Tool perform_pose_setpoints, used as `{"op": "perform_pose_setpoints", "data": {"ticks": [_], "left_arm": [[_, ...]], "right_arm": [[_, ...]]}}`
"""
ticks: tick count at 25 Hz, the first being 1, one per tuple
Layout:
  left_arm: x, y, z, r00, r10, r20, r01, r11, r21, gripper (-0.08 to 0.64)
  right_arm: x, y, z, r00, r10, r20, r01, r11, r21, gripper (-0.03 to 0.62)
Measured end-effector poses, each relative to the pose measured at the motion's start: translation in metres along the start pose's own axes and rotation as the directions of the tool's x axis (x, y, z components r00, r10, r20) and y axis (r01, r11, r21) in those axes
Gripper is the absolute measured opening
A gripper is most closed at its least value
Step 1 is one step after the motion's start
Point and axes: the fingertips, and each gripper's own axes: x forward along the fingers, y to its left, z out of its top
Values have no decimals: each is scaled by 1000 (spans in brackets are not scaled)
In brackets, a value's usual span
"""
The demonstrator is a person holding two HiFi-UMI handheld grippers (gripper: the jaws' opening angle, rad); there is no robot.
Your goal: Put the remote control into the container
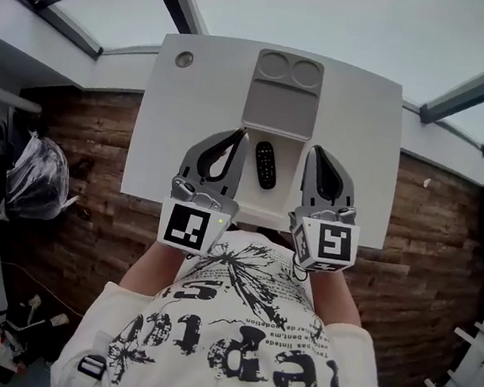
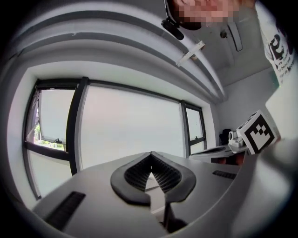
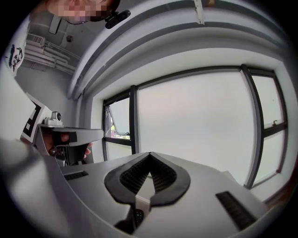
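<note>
Closest to the head camera is the person's white printed T-shirt point(image 1: 233, 336), filling the 6 o'clock part of the view. Two bare forearms reach up from it toward 12 o'clock, one to each tool.

Two grippers are in play. Each carries one marker cube at its near end, and the two are held side by side, level with each other, over the near half of the one white table point(image 1: 360, 159). The left gripper point(image 1: 239, 135) has its jaws pointing to about 1 o'clock, and the right gripper point(image 1: 315, 151) has its jaws pointing to about 11 o'clock, so the tips lean slightly toward each other. In its own view, each gripper's ribbed black pads meet at the tips with only a teardrop gap behind them. Both pairs of jaws are clenched with nothing between them. Ahead of the jaws, both gripper views show large windows point(image 2: 130, 130).

One black remote control point(image 1: 266, 165) lies flat on the table between the two grippers, its long axis running roughly 12 to 6 o'clock, touched by neither. One grey container point(image 1: 275, 105) sits just beyond it at 12 o'clock, apart from it, with two round recesses along its far edge. One round cable hole point(image 1: 184, 58) marks the table's corner at about 10 o'clock.
</note>
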Motion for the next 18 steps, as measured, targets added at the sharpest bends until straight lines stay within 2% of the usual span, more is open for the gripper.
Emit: {"op": "perform_pose_setpoints", "data": {"ticks": [2,4,7,13,18], "left_arm": [[-9,4,12,999,6,36,-6,1000,18,9],[-12,8,15,1000,6,21,-6,1000,19,9],[-13,15,16,1000,-14,-6,14,1000,-18,9],[-16,19,16,998,-47,-45,46,999,-21,9],[-16,24,17,998,-51,-34,51,998,-22,9]], "right_arm": [[-3,8,9,1000,0,20,0,1000,-17,3],[-3,15,18,999,0,44,1,999,-36,3],[-2,21,29,997,-11,73,15,999,-53,3],[-1,37,38,994,-14,105,21,998,-65,3],[0,41,42,994,-19,111,26,998,-61,3]]}}
